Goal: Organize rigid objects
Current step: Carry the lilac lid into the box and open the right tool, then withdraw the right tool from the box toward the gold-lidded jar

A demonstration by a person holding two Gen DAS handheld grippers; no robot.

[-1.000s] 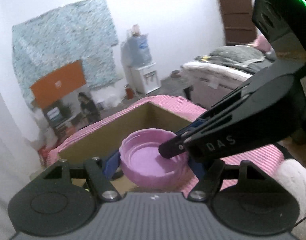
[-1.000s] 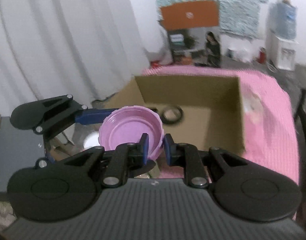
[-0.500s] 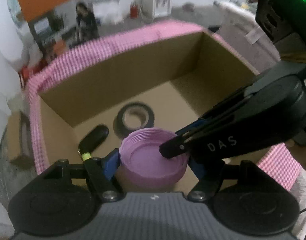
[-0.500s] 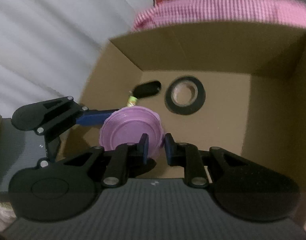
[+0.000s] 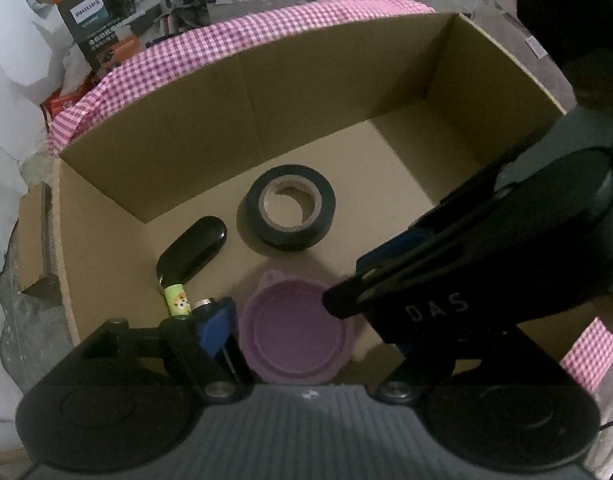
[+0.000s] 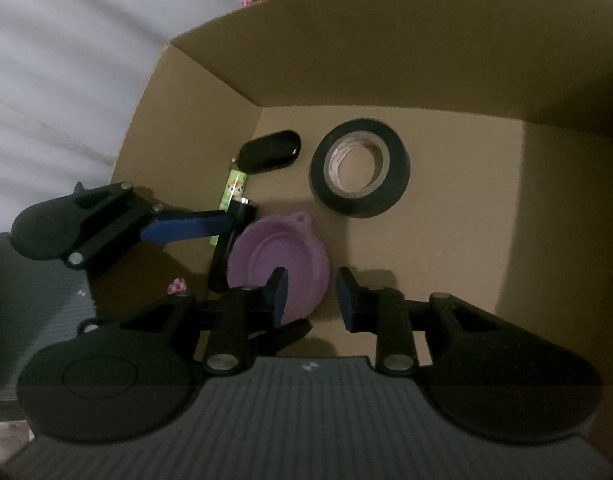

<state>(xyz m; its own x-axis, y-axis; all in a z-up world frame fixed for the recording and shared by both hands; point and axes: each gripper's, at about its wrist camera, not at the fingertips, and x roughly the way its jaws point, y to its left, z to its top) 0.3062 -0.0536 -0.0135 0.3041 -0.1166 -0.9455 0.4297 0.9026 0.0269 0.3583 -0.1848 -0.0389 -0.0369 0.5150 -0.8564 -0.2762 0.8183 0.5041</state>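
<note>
purple lid, black tape roll, cardboard box

Cardboard box floor holds purple lid, black tape roll, black fob.

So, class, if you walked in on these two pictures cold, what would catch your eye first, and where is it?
The purple lid stands out, lying on the floor of the cardboard box near its front, with the right gripper and left gripper opening around it. Behind it lies a black tape roll, with a black oval case and a small green lighter to its left.
</note>
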